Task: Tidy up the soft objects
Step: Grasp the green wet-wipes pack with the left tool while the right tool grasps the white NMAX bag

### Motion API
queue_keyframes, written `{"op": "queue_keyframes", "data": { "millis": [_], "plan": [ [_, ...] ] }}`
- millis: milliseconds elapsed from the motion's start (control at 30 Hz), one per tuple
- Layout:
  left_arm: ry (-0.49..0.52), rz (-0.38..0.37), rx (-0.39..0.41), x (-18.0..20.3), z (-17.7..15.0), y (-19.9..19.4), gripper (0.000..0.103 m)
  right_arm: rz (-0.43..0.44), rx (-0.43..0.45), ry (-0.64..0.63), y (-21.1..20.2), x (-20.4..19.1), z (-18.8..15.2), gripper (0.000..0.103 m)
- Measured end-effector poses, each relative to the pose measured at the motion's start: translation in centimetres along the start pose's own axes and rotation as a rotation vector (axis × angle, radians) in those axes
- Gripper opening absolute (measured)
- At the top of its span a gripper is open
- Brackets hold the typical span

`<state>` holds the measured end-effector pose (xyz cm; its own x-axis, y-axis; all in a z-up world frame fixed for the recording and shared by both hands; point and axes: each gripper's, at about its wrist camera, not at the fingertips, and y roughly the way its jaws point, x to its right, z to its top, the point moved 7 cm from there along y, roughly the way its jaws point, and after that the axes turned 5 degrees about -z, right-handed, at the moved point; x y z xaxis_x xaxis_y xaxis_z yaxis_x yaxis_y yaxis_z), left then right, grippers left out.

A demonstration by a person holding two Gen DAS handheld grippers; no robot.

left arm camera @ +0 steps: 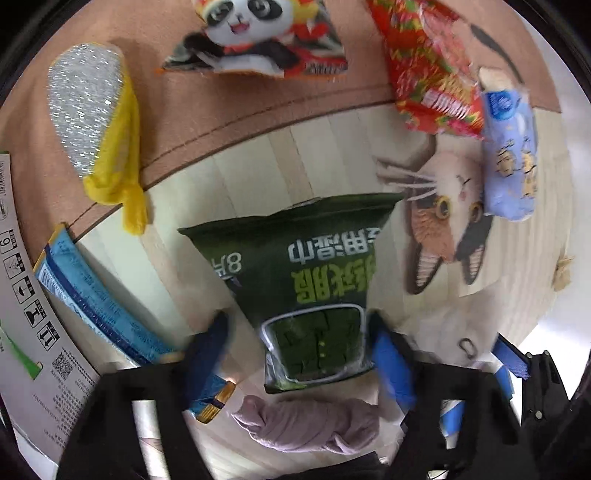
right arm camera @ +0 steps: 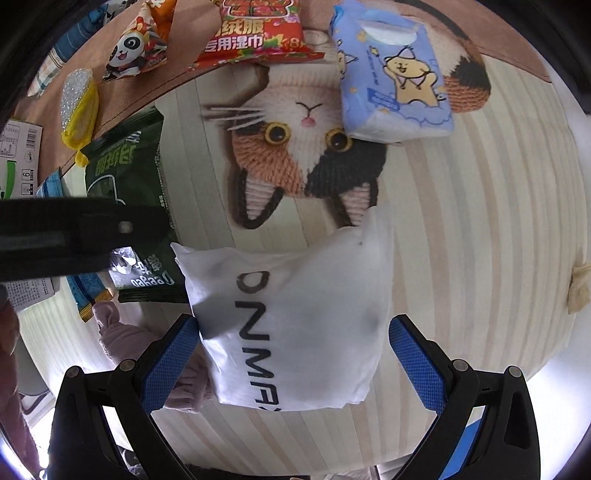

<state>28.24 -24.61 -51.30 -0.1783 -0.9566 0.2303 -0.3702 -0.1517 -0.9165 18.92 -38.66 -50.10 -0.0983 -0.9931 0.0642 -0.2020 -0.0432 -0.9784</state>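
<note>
I am holding my left tongs [left arm camera: 299, 354] spread around the dark green wet-wipe pouch [left arm camera: 306, 280] and my right tongs [right arm camera: 295, 354] spread around the white printed soft bag [right arm camera: 295, 325], gripping neither. Both are lying mid-bench, so I am judging the sorting barely begun; the red wipe pack [right arm camera: 255, 33] and blue tissue pack [right arm camera: 391, 74] are sitting near the far edge.

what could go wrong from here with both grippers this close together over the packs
1. The left gripper straddles the green wipes pack, whose near end overlaps the pink cloth; closing may pinch both.
2. The right gripper is open around the white bag; its soft, slack film could slip from the pads.
3. The two grippers work side by side, so they might bump.
</note>
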Motion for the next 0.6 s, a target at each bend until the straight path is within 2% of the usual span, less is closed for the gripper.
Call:
{"op": "queue_keyframes", "data": {
  "millis": [67, 167, 233, 333, 400, 500, 600],
  "plan": [
    [0.005, 0.031, 0.022, 0.1, 0.1, 0.4, 0.042, 0.003, -0.022, -0.002, 0.7, -0.2, -0.1, 0.103],
    [0.004, 0.047, 0.04, 0.0, 0.0, 1.2, 0.037, -0.01, -0.021, -0.003, 1.5, -0.4, 0.0, 0.103],
    [0.0, 0.065, 0.05, -0.5, -0.7, -0.1, 0.035, -0.016, -0.022, -0.007, 1.9, -0.5, 0.0, 0.103],
    [-0.017, 0.076, 0.068, -0.9, -1.9, -2.1, 0.034, -0.036, -0.021, -0.016, 2.3, -1.3, 0.5, 0.095],
    [-0.042, 0.066, 0.089, -1.5, -2.5, -3.5, 0.034, -0.041, -0.007, -0.014, 1.9, -1.5, 0.7, 0.083],
    [-0.063, 0.056, 0.134, -2.1, -3.7, -6.5, 0.033, -0.028, 0.019, -0.003, 0.9, -1.6, 0.7, 0.071],
    [-0.083, 0.031, 0.184, -2.8, -5.4, -9.9, 0.033, 0.007, 0.026, 0.015, 0.1, -2.0, 0.2, 0.069]
  ]
}}
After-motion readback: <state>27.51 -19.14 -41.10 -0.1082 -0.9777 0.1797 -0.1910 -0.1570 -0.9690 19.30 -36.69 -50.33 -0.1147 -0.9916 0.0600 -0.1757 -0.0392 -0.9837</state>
